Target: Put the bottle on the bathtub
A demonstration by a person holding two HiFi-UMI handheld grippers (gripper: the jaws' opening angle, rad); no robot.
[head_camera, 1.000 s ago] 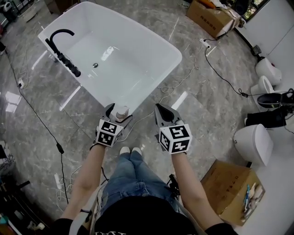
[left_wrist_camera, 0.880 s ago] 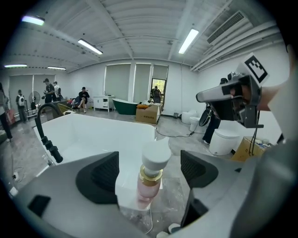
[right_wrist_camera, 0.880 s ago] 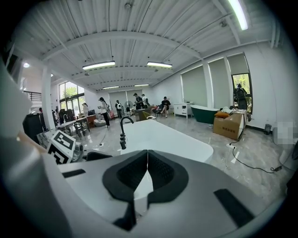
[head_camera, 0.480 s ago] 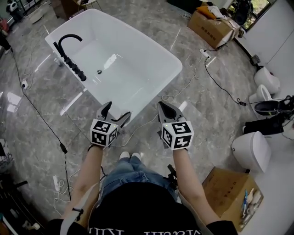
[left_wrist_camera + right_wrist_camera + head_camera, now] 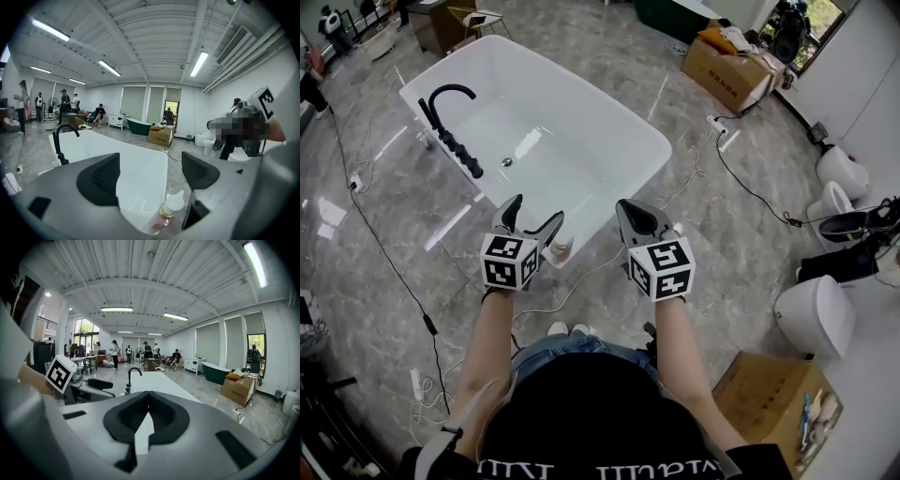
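Observation:
The white bathtub (image 5: 657, 139) fills the upper middle of the head view. A small bottle (image 5: 562, 247) with a white cap and pinkish liquid stands upright on its near corner rim. My left gripper (image 5: 536, 214) hovers open just left of and above the bottle, not touching it. In the left gripper view the bottle (image 5: 167, 213) sits low between the spread jaws, with the bathtub (image 5: 140, 161) behind. My right gripper (image 5: 630, 214) is shut on nothing, to the right of the bottle over the floor. The right gripper view shows its right gripper (image 5: 147, 397) and the bathtub (image 5: 157, 380) beyond.
A black faucet (image 5: 450, 124) stands at the tub's far left side. Cables (image 5: 389, 248) run over the marble floor. Cardboard boxes (image 5: 729, 39) (image 5: 769, 398) and white toilets (image 5: 816, 302) line the right side. People stand far back in the room.
The left gripper has let go of the bottle, which now stands alone on the tub's corner rim, and has drawn back slightly. The head view has tilted up.

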